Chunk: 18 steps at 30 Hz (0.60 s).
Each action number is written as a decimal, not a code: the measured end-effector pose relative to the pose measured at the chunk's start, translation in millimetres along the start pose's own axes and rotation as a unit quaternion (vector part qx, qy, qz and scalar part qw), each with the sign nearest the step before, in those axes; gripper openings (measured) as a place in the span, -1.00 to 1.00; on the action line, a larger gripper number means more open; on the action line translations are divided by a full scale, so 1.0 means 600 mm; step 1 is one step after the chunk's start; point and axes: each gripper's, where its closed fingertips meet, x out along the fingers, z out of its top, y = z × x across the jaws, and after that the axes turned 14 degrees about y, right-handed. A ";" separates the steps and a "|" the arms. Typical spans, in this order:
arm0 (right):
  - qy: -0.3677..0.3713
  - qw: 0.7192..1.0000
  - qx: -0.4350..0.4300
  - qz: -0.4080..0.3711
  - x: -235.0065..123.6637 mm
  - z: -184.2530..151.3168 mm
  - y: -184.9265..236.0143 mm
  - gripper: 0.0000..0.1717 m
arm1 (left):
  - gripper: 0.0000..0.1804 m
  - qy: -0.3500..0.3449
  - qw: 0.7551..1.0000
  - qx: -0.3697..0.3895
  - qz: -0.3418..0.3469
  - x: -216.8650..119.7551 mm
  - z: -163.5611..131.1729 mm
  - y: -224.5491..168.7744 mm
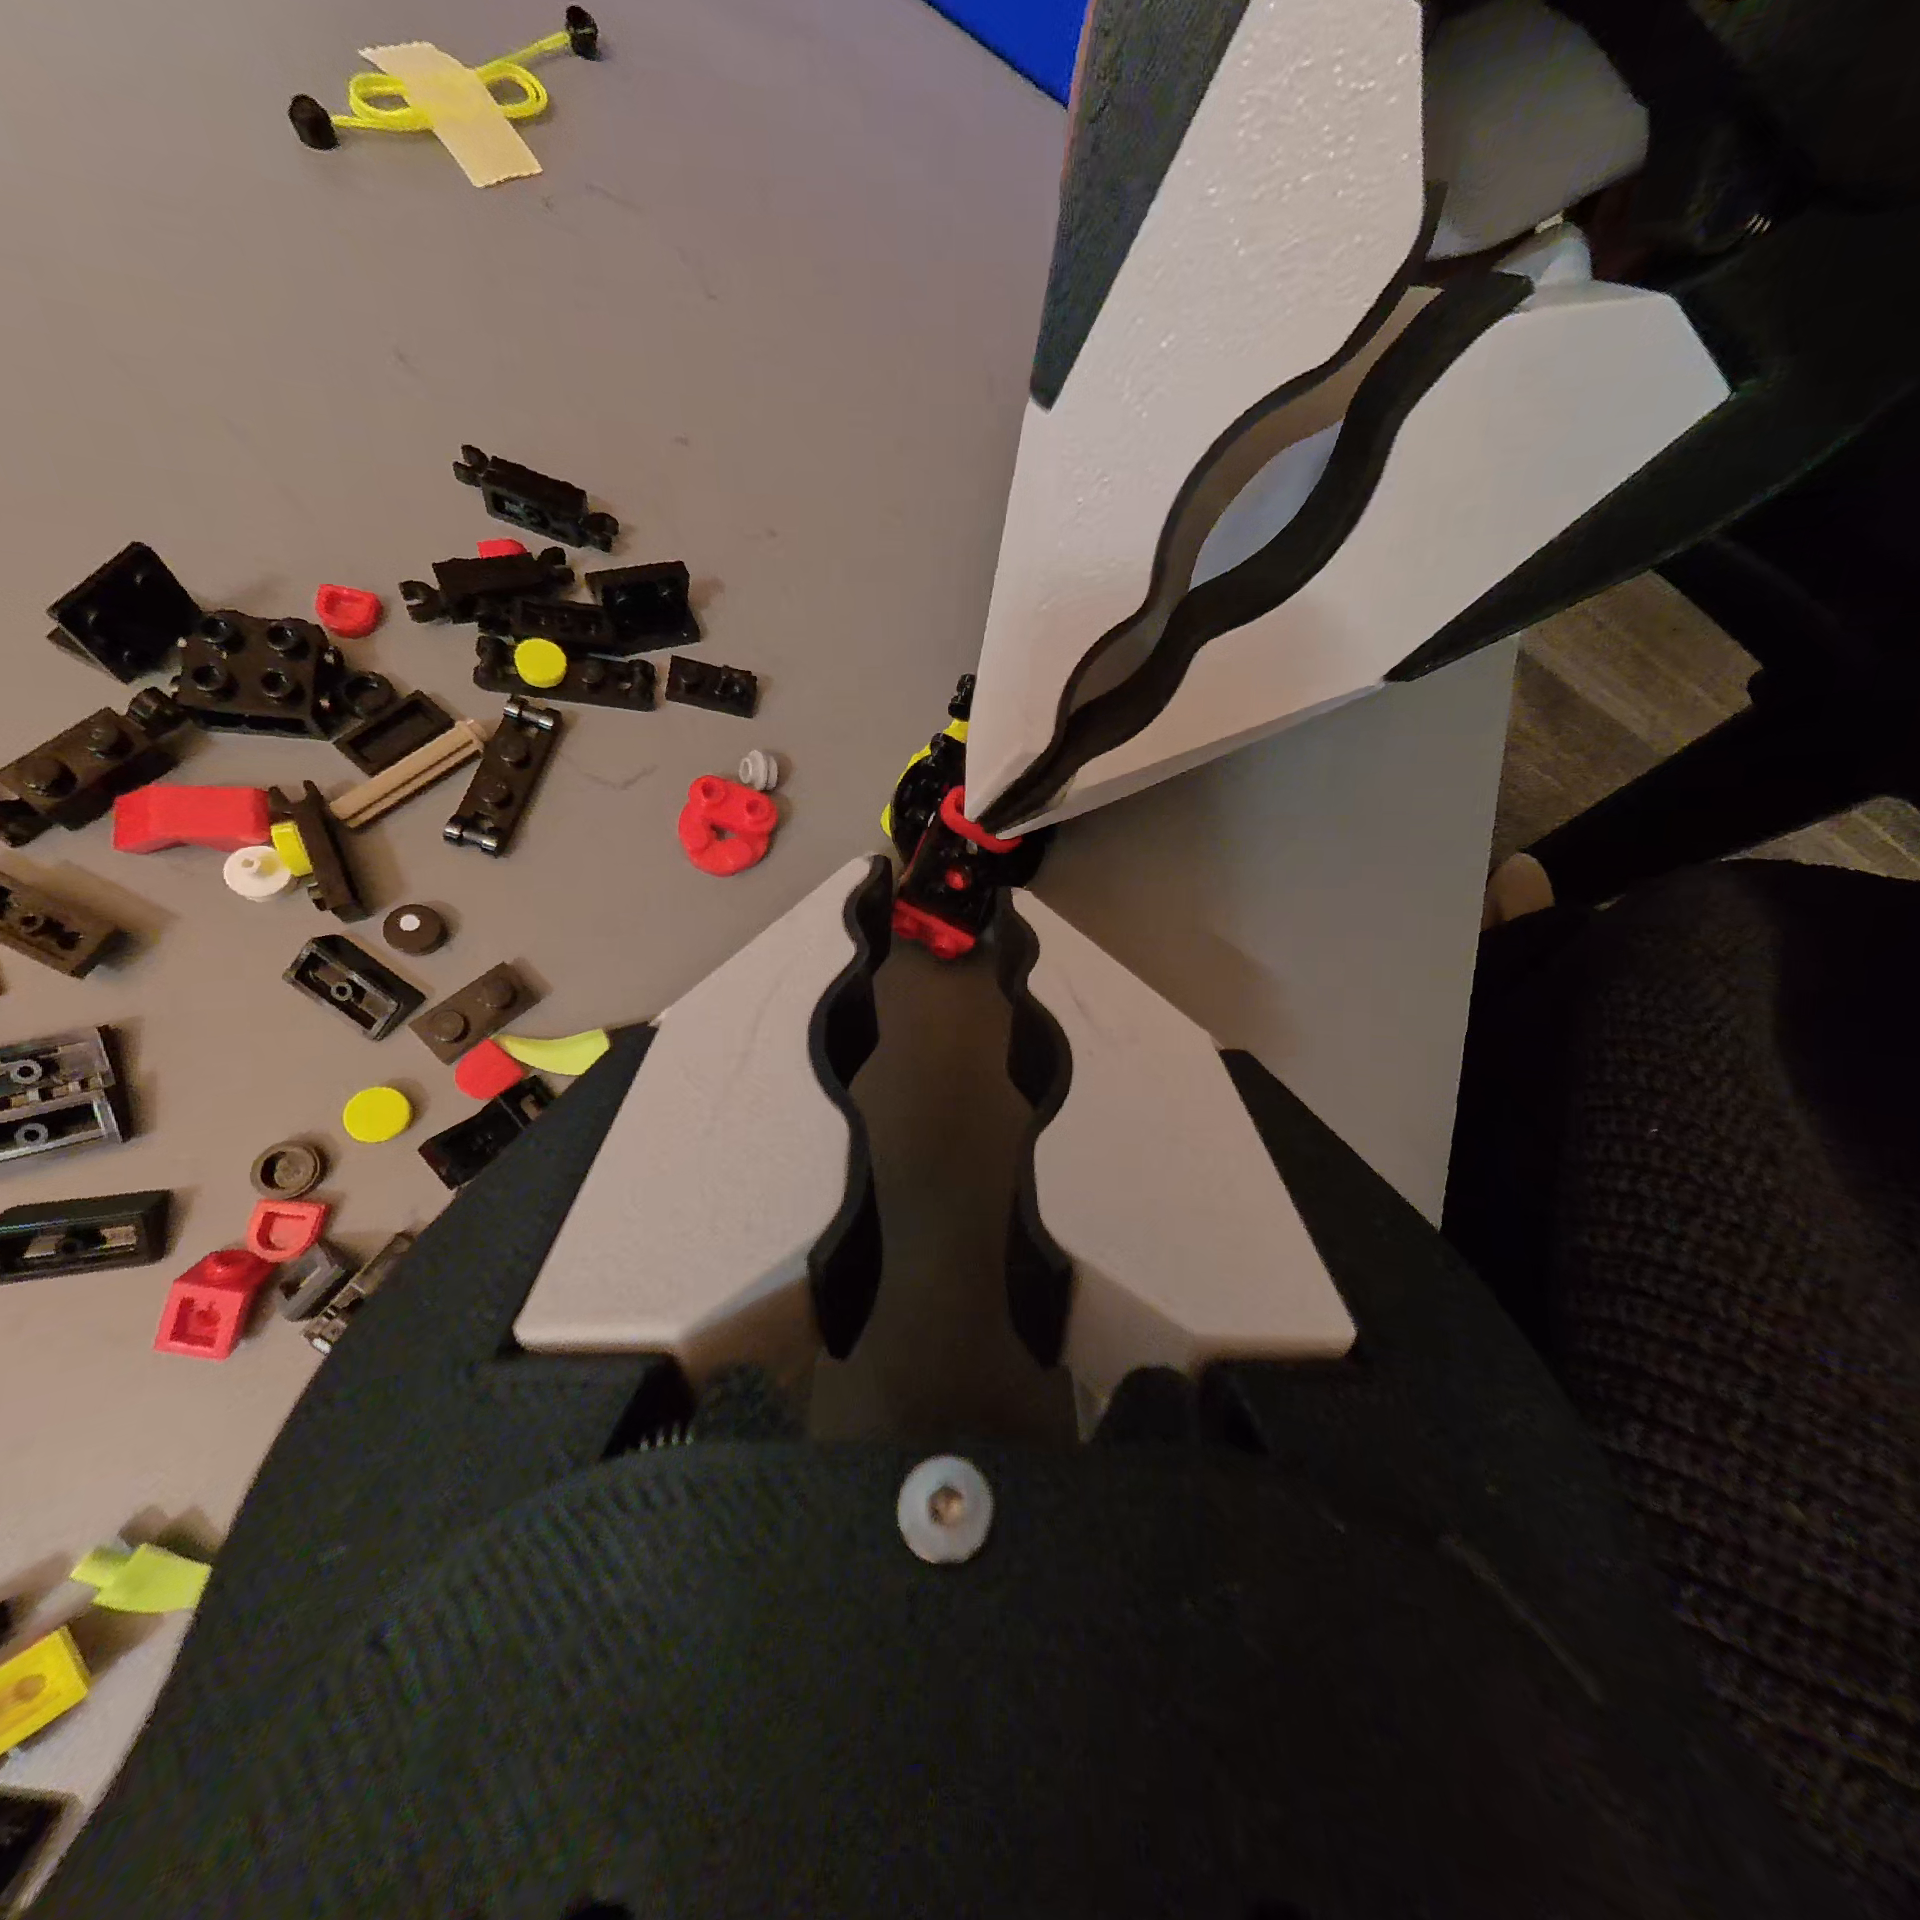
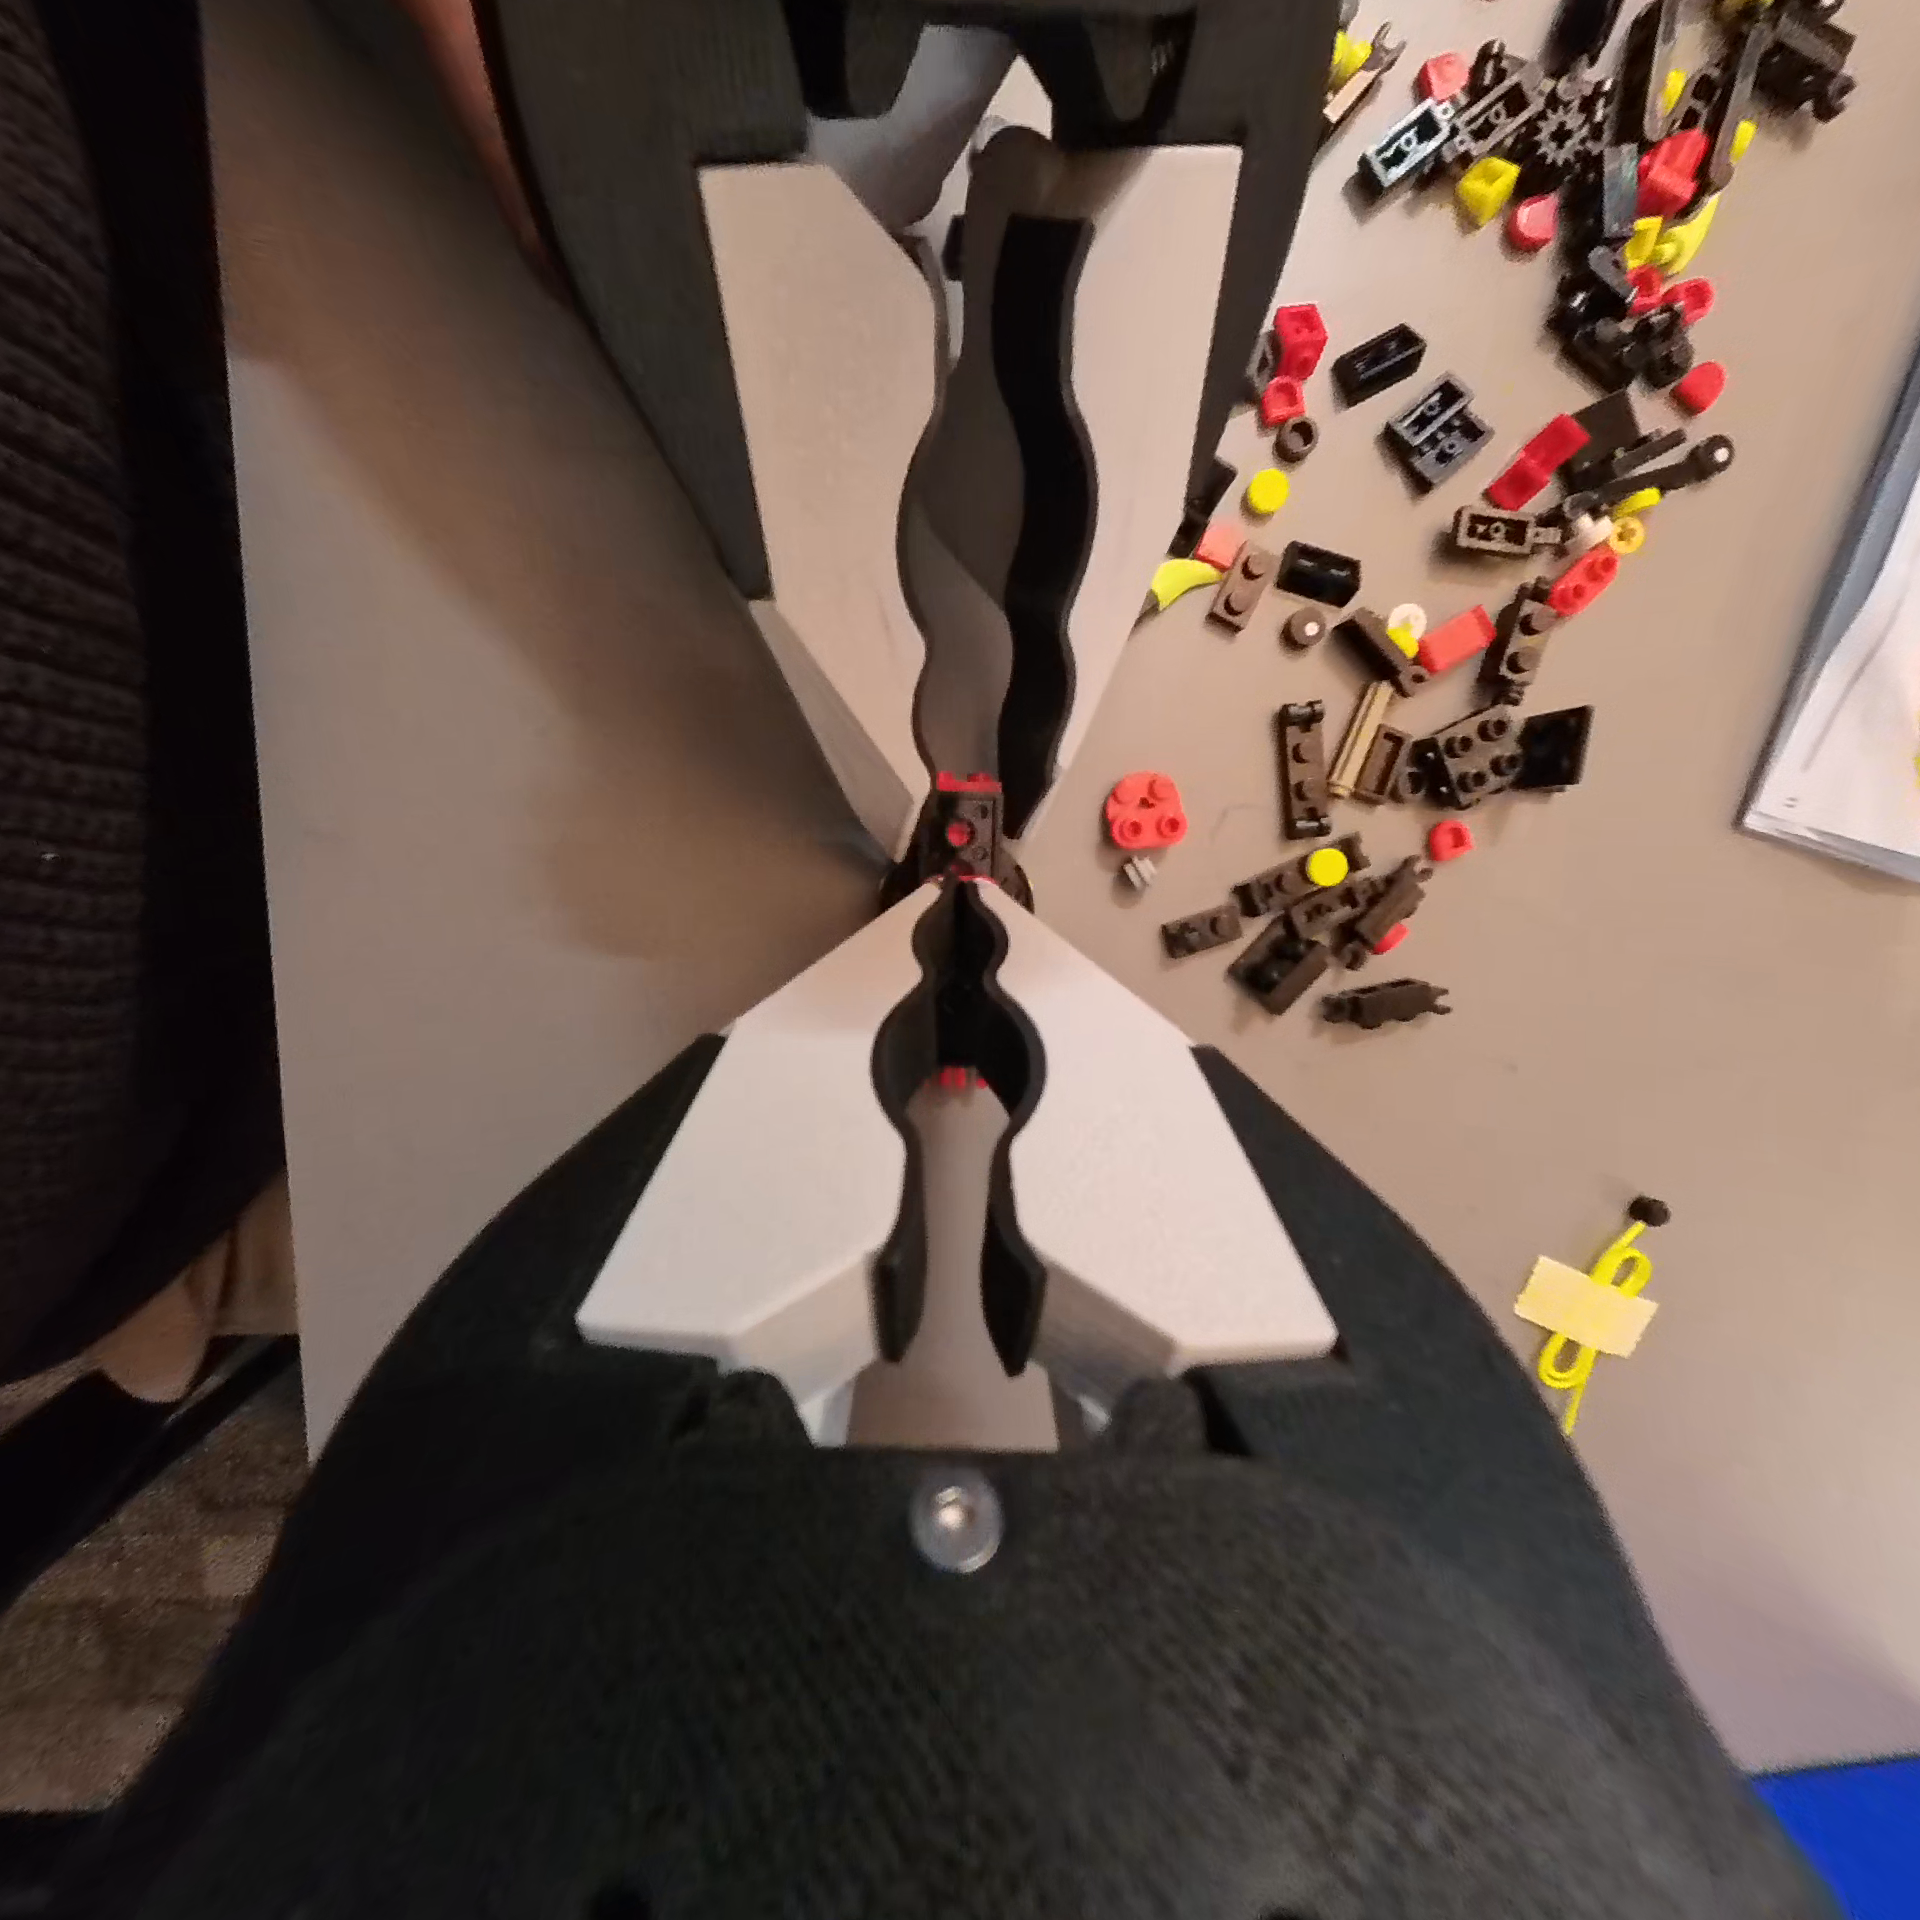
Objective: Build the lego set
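Note:
My left gripper (image 1: 945, 896) is shut on a small brick assembly (image 1: 940, 883) of black, red and yellow pieces and holds it above the grey table (image 1: 727, 312) near its edge. My right gripper (image 1: 987, 821) comes in from the upper right, shut on a small red ring-shaped piece (image 1: 961, 816) that rests against the assembly's top. In the right wrist view, my right gripper (image 2: 958, 885) has its tips almost together, right at the assembly (image 2: 961, 831). The left gripper (image 2: 977, 800) grips that assembly from above.
Several loose black, red and yellow bricks (image 1: 312, 727) lie scattered on the table, with a red round plate (image 1: 725, 826) closest to the grippers. A yellow cord under tape (image 1: 457, 99) lies farther off. A paper sheet (image 2: 1860, 675) lies beyond the bricks. The table edge (image 1: 1475, 935) runs beside the grippers. Left and right tips are no more than a few centimetres apart.

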 end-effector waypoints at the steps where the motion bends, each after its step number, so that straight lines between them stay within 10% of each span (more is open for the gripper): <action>1: -0.002 1.000 0.002 0.000 0.000 0.000 0.000 -1.00 | -0.83 0.000 1.000 0.000 -0.001 0.000 0.000 0.000; 9: -0.045 0.998 0.031 -0.017 -0.016 0.004 -0.012 -1.00 | -0.82 0.000 1.000 -0.001 0.001 0.000 0.000 0.001; 18: -0.302 0.923 0.233 -0.042 -0.143 0.023 -0.050 -0.81 | -0.83 -0.007 1.000 -0.007 -0.006 -0.003 0.002 0.001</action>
